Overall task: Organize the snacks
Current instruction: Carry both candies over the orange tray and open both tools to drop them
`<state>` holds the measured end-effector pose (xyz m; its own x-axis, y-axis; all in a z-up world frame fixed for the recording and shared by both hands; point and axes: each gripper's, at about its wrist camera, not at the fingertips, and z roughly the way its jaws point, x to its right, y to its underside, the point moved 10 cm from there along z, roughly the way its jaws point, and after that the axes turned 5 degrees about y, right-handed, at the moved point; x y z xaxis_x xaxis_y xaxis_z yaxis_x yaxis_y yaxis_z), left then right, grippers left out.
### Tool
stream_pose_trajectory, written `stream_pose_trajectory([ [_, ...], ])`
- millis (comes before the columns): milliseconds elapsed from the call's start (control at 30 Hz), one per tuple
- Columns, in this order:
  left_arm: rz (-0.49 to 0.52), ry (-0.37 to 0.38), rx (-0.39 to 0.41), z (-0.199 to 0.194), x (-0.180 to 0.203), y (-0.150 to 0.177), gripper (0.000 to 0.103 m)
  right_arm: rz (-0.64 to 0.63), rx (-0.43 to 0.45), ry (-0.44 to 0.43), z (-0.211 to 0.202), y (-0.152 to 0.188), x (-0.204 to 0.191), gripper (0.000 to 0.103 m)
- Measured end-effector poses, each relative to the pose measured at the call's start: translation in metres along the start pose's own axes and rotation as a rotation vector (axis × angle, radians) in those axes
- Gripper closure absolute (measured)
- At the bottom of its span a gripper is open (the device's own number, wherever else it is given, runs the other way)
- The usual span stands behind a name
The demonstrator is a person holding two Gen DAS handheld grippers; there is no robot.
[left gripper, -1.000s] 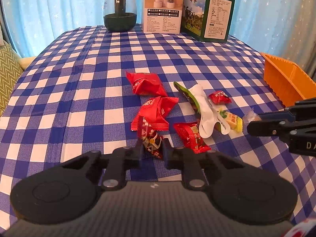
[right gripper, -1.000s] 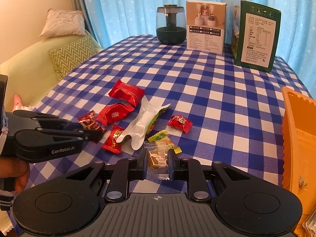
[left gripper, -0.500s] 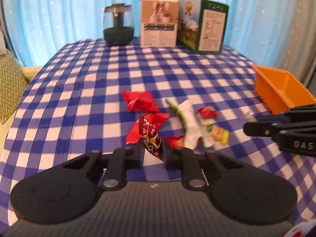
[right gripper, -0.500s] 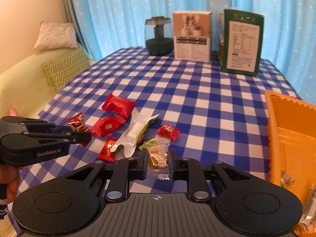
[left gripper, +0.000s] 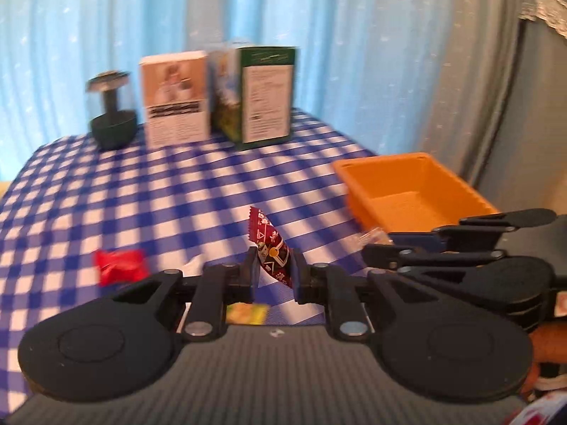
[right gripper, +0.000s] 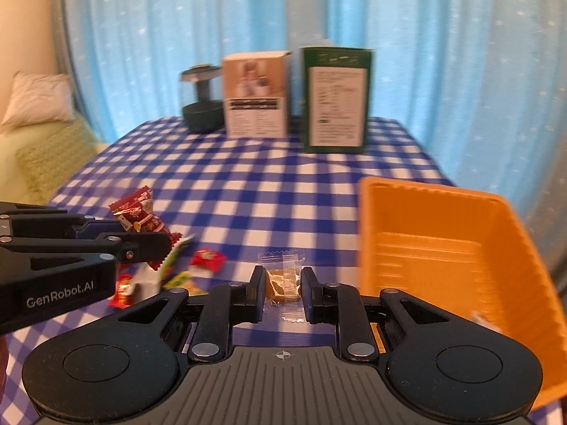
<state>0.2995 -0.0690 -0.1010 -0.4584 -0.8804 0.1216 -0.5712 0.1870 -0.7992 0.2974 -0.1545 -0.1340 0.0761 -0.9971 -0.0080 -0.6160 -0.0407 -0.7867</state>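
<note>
Red patterned candy (left gripper: pixel 271 248) pinched in left claw (left gripper: pixel 272 272), clear-wrapped biscuit (right gripper: pixel 283 279) clamped in right claw (right gripper: pixel 282 288)

Orange bin (right gripper: pixel 439 212) cut off at right; boxes' print (right gripper: pixel 336 106) blurred.

We see a table (right gripper: pixel 248 184) under a blue-and-white checked cloth, and we place everything else by it. Behind its far edge hang pale blue curtains (right gripper: pixel 425 71), lit from behind. Left of the table stands a light green sofa (right gripper: pixel 39 148) with a white cushion (right gripper: pixel 39 101) against a cream wall (right gripper: pixel 24 28). Right of the table, a grey drape (left gripper: pixel 496 88) hangs.
</note>
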Motion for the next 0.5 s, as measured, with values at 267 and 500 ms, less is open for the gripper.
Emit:
stream_pose_trajectory([
  [267, 0.057, 0.095, 0.001, 0.026, 0.067, -0.022, 0.087, 0.106, 0.009, 0.129, -0.02, 0.001, 0.071, 0.082],
  [500, 0.074, 0.158, -0.008, 0.044, 0.111, -0.031, 0.087, 0.193, 0.014, 0.217, -0.034, 0.004, 0.125, 0.082],
])
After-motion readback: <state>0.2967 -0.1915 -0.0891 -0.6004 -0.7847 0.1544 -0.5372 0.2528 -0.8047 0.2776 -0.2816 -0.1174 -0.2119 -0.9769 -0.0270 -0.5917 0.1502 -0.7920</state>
